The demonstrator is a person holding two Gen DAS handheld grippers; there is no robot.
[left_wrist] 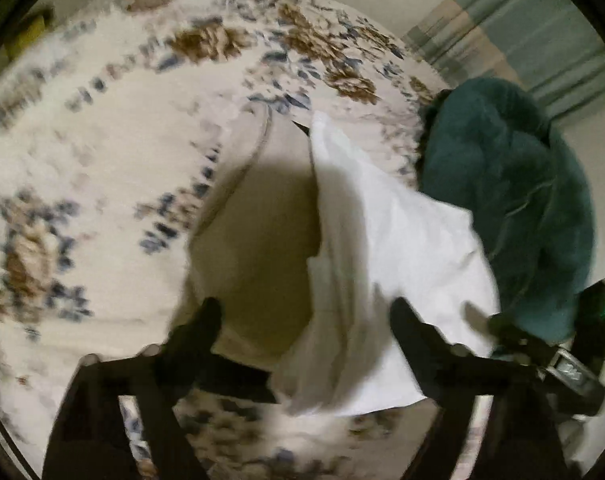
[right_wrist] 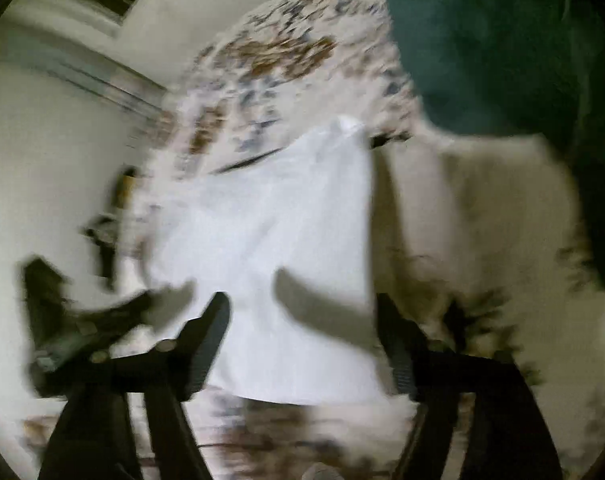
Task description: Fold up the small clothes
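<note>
The white cloth lay on the flowery bed cover, just beside a green fluffy blanket, and the left gripper and the right gripper both had their fingers spread wide above it, holding nothing.

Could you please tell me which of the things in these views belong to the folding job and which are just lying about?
Part of the job:
- white garment, spread on the bed
- left gripper, open, over the garment's edge
- right gripper, open, over the garment

Just lying about:
- teal fleecy cloth, bunched beside the garment
- floral bedspread, the work surface
- striped curtain behind
</note>
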